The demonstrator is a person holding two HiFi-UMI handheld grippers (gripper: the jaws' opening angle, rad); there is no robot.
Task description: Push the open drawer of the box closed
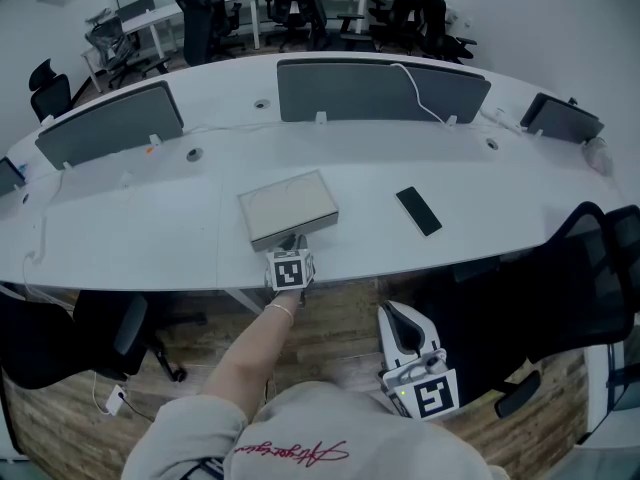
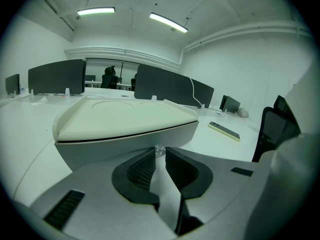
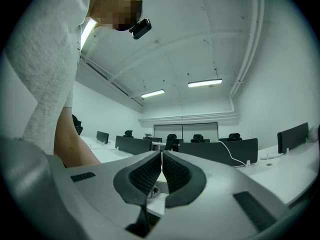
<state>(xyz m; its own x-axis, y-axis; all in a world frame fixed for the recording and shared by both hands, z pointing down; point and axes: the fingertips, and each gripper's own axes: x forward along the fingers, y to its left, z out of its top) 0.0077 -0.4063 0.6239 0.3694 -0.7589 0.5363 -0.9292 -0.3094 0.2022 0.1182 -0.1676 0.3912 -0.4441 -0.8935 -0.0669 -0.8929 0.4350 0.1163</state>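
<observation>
— Where is the box (image 1: 289, 206) sitting?
— On the table (image 1: 150, 218), near its front edge. The left gripper (image 1: 294, 242) is meeting its front face, jaws pinching a small shiny knob (image 2: 159, 150).
— And the right gripper (image 3: 161, 159)?
— It's hanging off the table, jaws pressing together on nothing.

Open-plan office: long curved white desk (image 1: 150, 238), grey divider screens (image 1: 380, 93), black swivel chairs (image 1: 205, 13), ceiling strip lights (image 2: 168, 22)

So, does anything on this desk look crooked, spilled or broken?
Only small things. The box sits turned at an angle to the front edge of the desk, and the phone lies slanted too. Nothing looks spilled or damaged.
</observation>
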